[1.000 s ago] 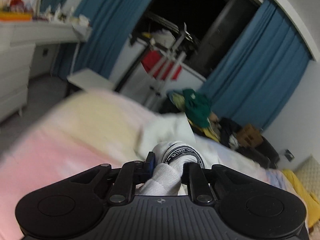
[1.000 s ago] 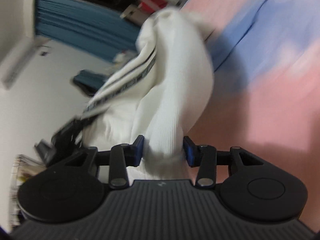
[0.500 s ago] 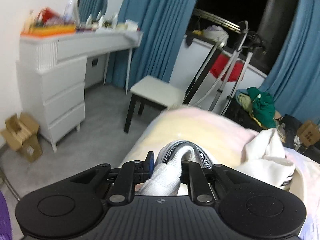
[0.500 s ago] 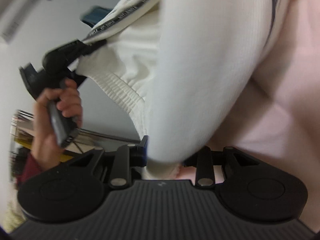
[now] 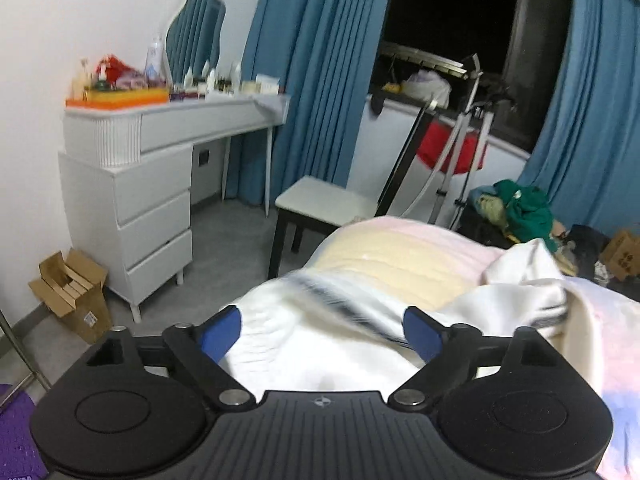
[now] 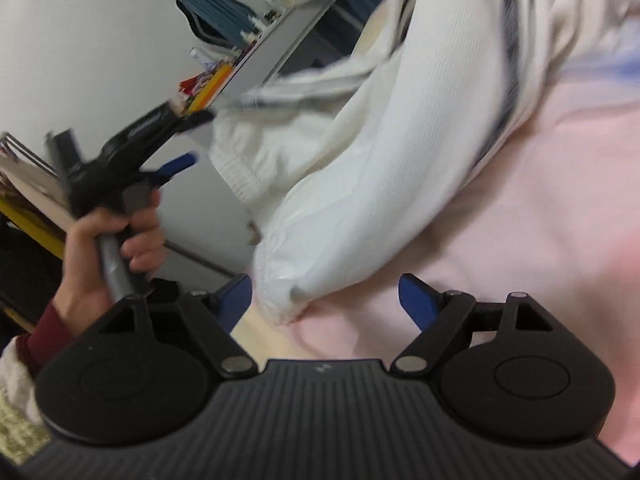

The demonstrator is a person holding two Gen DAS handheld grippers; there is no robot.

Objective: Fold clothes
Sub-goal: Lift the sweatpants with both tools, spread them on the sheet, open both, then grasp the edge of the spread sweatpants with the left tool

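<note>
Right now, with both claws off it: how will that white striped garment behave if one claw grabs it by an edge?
Likely floppy: the white garment lies crumpled in soft folds on the pink bedspread, so it should sag and trail. Probably light for its bulk, being thin ribbed knit. The elastic hem looks bunched and thicker, so it may grip better than the smooth panels.

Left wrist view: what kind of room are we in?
Most likely a bedroom: a bed with a pastel cover, a white dressing table with a mirror and toiletries, and blue curtains at a dark window.
</note>
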